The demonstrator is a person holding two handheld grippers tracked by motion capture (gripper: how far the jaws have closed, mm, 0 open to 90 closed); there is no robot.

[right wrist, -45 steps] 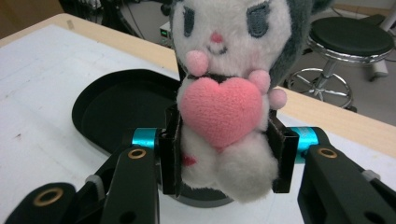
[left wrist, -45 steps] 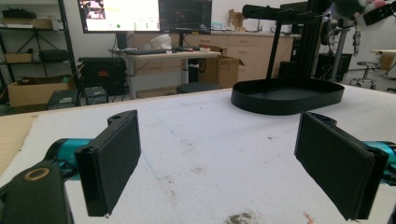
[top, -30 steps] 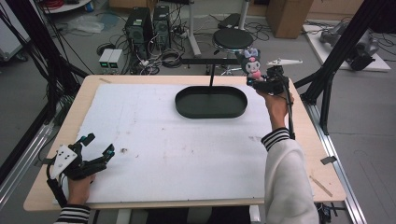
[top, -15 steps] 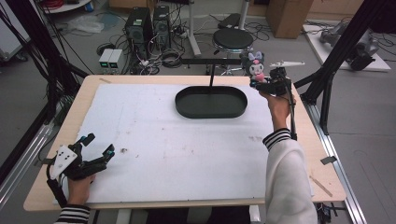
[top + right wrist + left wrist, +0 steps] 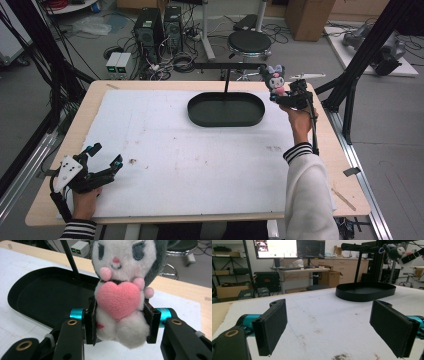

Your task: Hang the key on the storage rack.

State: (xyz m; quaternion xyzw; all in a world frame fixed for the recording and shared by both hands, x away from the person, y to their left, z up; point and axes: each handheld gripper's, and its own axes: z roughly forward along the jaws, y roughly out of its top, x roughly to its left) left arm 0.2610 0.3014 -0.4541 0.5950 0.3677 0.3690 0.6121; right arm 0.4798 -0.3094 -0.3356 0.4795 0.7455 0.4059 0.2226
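At the table: we count one wooden table [image 5: 350, 165] with one white foam sheet [image 5: 200, 155] over most of its top.
Trays: we see one black oval tray [image 5: 226, 109] at about 12 o'clock on the sheet, with nothing lying in it; one thin black post [image 5: 226, 80] rises at its far rim to a black crossbar.
Soft toys: we count one small white and grey plush doll hugging a pink heart [image 5: 122, 287], held up in the air at about 1 o'clock, just off the tray's right end and clear of the sheet.
Grippers: two, one in each of our hands.
Right gripper [image 5: 120, 321]: its jaws are closed in on the doll's lower body, one pad pressing each side; the head and heart stand above the pads and the doll sits upright, facing the camera.
Left gripper [image 5: 102, 161]: resting at about 8 o'clock near the sheet's near-left corner, jaws spread wide with nothing between them; well apart from the tray and the doll.
Left gripper view: we look across the bare sheet to the tray [image 5: 365, 291], with the doll [image 5: 395, 251] high at the upper right.
Marks: we see a few dark specks on the sheet.
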